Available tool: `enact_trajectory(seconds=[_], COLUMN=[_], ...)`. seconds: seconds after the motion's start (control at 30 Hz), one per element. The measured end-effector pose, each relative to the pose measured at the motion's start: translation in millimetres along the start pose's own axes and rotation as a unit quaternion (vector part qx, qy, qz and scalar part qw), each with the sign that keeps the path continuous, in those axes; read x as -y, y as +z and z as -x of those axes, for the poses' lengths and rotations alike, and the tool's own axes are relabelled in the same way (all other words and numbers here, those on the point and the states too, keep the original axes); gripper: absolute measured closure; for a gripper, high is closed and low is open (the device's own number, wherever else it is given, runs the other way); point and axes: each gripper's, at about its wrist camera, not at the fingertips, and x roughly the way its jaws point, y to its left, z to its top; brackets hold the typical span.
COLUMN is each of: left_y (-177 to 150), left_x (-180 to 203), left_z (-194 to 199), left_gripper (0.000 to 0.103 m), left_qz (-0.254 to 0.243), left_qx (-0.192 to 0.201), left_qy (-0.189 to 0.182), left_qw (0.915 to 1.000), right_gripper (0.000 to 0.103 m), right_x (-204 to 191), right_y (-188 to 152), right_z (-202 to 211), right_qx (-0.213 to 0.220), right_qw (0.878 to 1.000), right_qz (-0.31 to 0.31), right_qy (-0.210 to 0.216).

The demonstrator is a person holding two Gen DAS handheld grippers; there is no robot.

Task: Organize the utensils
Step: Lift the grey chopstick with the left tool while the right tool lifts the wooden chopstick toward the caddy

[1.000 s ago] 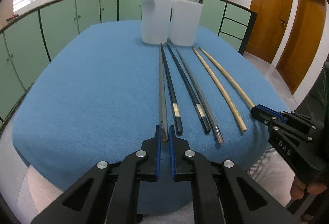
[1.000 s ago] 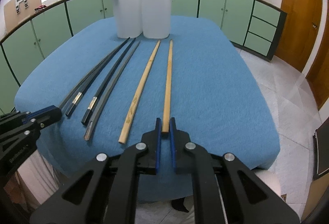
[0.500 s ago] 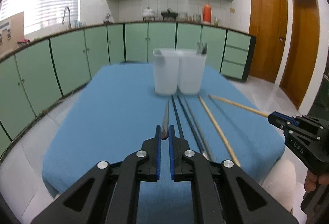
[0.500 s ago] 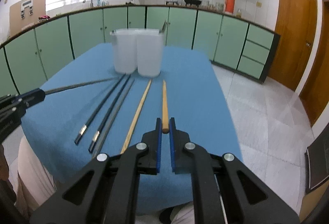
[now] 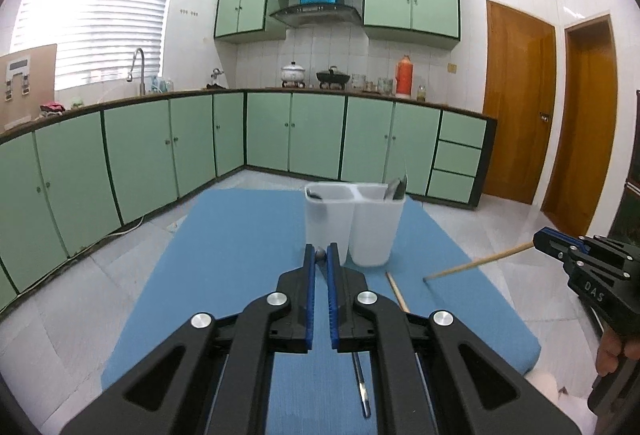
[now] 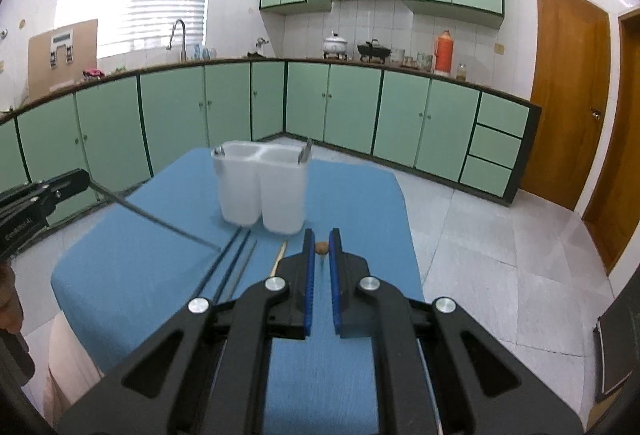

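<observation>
My left gripper [image 5: 320, 250] is shut on the end of a grey chopstick [image 6: 160, 221], which slants down to the blue cloth [image 5: 224, 259]. In the right wrist view the left gripper [image 6: 78, 180] shows at the left edge. My right gripper [image 6: 321, 241] is shut on a wooden chopstick [image 5: 476, 264], seen end-on between its pads; the right gripper [image 5: 540, 237] also shows in the left wrist view. Both chopsticks are lifted at the held end. A white two-cup holder [image 6: 260, 191] stands ahead with utensils in it. Dark chopsticks [image 6: 230, 263] and another wooden chopstick [image 6: 281, 258] lie on the cloth.
The blue-covered table [image 6: 360, 203] stands in a kitchen with green cabinets [image 5: 280, 131] behind and on the left. Tiled floor [image 6: 500, 235] lies to the right, wooden doors [image 5: 520, 107] beyond. A person's hand [image 5: 612, 351] holds the right gripper's handle.
Both grippers have risen from the cloth, each lifting its chopstick by the near end. The views have tipped up, so the holder looks lower and farther.
</observation>
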Motion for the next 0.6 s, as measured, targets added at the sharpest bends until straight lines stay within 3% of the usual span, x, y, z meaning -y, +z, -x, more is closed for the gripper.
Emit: enact_trajectory(seconds=[0.6], left_y=[51.6], left_x=[-5.7], left_z=[-15.7], left_gripper=[0.098], left_qz=[-0.002], left_qx=[0.020], left_qy=[-0.023], left_qw=[0.9995], right_gripper=[0.097], right_x=[7.6], right_y=[55.2], right_z=[-10.0], right_qx=[0.009], right_qw=[0.998], right_qz=[0.002], right_qy=[0.062])
